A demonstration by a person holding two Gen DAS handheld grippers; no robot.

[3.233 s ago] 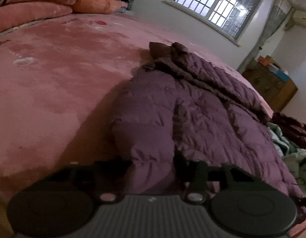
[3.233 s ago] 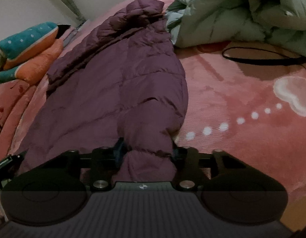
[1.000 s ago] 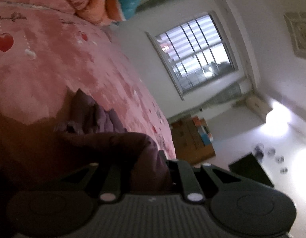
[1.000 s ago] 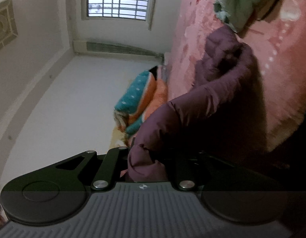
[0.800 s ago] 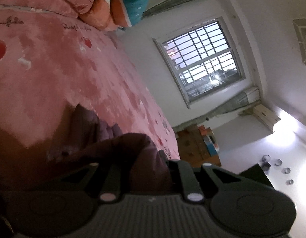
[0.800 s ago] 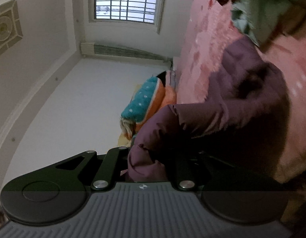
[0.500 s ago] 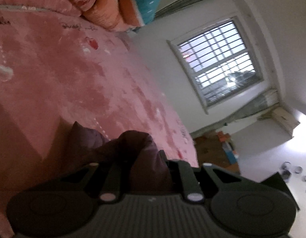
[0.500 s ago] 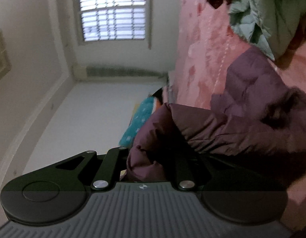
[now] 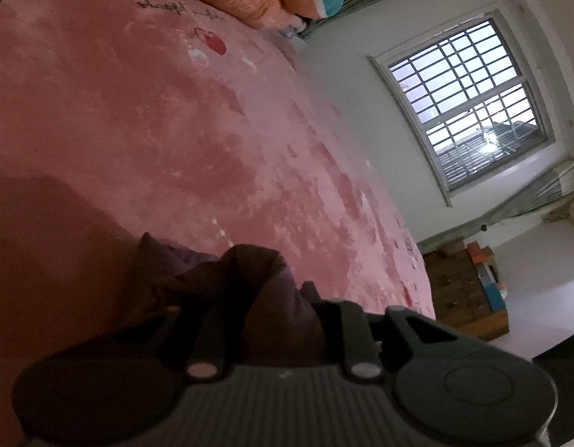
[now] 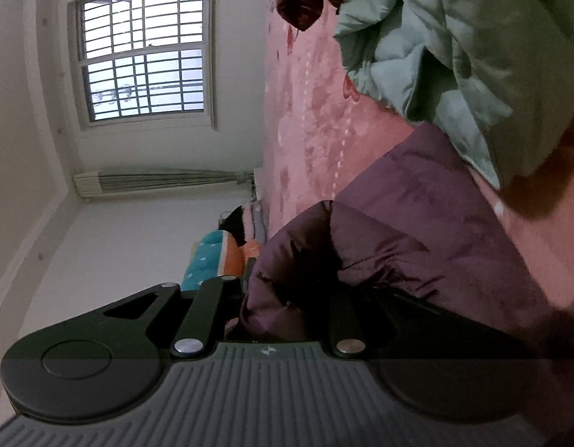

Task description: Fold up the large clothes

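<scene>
The purple coat point(image 10: 417, 238) lies on the pink bed point(image 9: 156, 119), its near end lifted and bunched. The left gripper point(image 9: 272, 320) has just been opening a little, with coat cloth between its jaws. The right gripper point(image 10: 283, 298) pinches the other corner. The rest of the coat stretches away ahead of both grippers, toward the green blanket point(image 10: 454, 44).
</scene>
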